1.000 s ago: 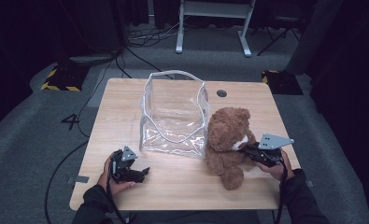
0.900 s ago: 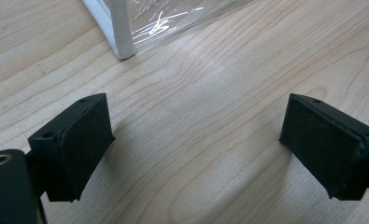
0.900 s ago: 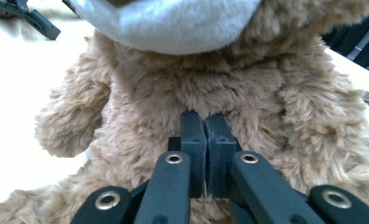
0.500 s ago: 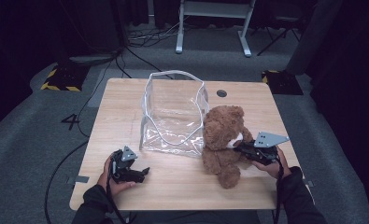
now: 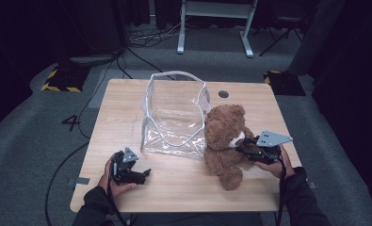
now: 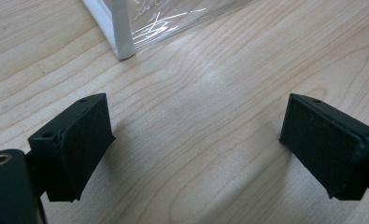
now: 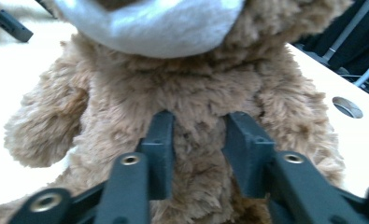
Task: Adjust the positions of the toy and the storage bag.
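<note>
My right tongs are pushing deeper into the teddy bear than a moment ago, and their jaws are now pinching the soft fur on its tummy. My left tongs are staying where they were, near the left front of the table, with the jaws spread wide and nothing between them.

The one teddy bear is brown and fluffy, with a white nose patch. It is sitting on the right side of the table, just beside the bag. The one bag is see-through and shiny, with white edges, and it is standing open in the middle of the table. A white corner of the bag is showing just past my left tongs. The table is pale wood with wavy lines in it and a small round hole at the far side.
</note>
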A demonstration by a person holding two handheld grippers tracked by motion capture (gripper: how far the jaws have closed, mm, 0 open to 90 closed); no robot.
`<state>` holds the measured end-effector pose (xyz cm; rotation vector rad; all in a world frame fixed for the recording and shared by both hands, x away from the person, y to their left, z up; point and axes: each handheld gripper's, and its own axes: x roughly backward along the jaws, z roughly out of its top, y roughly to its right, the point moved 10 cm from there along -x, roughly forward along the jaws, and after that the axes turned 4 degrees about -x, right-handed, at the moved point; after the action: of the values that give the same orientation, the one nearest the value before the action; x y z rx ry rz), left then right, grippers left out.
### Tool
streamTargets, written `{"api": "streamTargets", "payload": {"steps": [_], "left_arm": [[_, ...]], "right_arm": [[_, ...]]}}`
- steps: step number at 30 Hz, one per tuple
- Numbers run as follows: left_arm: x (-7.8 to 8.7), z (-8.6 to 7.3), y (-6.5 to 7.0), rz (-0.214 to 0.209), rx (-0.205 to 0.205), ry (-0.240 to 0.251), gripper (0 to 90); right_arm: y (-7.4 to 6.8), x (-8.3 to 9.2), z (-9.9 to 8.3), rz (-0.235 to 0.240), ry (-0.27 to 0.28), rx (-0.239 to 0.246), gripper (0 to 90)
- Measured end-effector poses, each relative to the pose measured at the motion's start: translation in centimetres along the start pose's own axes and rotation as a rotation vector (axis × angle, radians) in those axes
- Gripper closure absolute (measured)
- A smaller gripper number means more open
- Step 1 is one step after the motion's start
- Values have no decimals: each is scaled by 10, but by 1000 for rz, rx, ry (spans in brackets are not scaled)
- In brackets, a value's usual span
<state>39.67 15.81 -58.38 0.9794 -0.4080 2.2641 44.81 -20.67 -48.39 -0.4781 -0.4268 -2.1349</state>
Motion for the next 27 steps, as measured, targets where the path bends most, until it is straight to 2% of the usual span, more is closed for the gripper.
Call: {"api": "streamTargets", "payload": {"steps": [2, 3, 4, 5, 6, 8, 10, 16, 18, 27], "left_arm": [[0, 0, 0, 0, 4, 1, 92], [0, 0, 0, 0, 4, 1, 92], [0, 0, 0, 0, 1, 0, 92], [0, 0, 0, 0, 1, 0, 92], [0, 0, 0, 0, 1, 0, 92], [0, 0, 0, 0, 1, 0, 92], [0, 0, 0, 0, -1, 0, 92], [0, 0, 0, 0, 1, 0, 92], [0, 0, 0, -1, 4, 1, 92], [0, 0, 0, -1, 4, 1, 92]], "right_arm": [[2, 0, 1, 1, 3, -16, 526], [2, 0, 1, 1, 3, -16, 526], [4, 1, 2, -3, 4, -32, 439], [5, 1, 2, -6, 5, -48, 394], [5, 1, 2, -6, 5, -48, 394], [5, 0, 4, -6, 8, -77, 236], [4, -2, 5, -12, -5, -88, 190], [3, -6, 14, -17, -10, -109, 163], [5, -7, 20, -46, -4, -110, 161], [-4, -24, 31, -15, -50, -73, 135]]}}
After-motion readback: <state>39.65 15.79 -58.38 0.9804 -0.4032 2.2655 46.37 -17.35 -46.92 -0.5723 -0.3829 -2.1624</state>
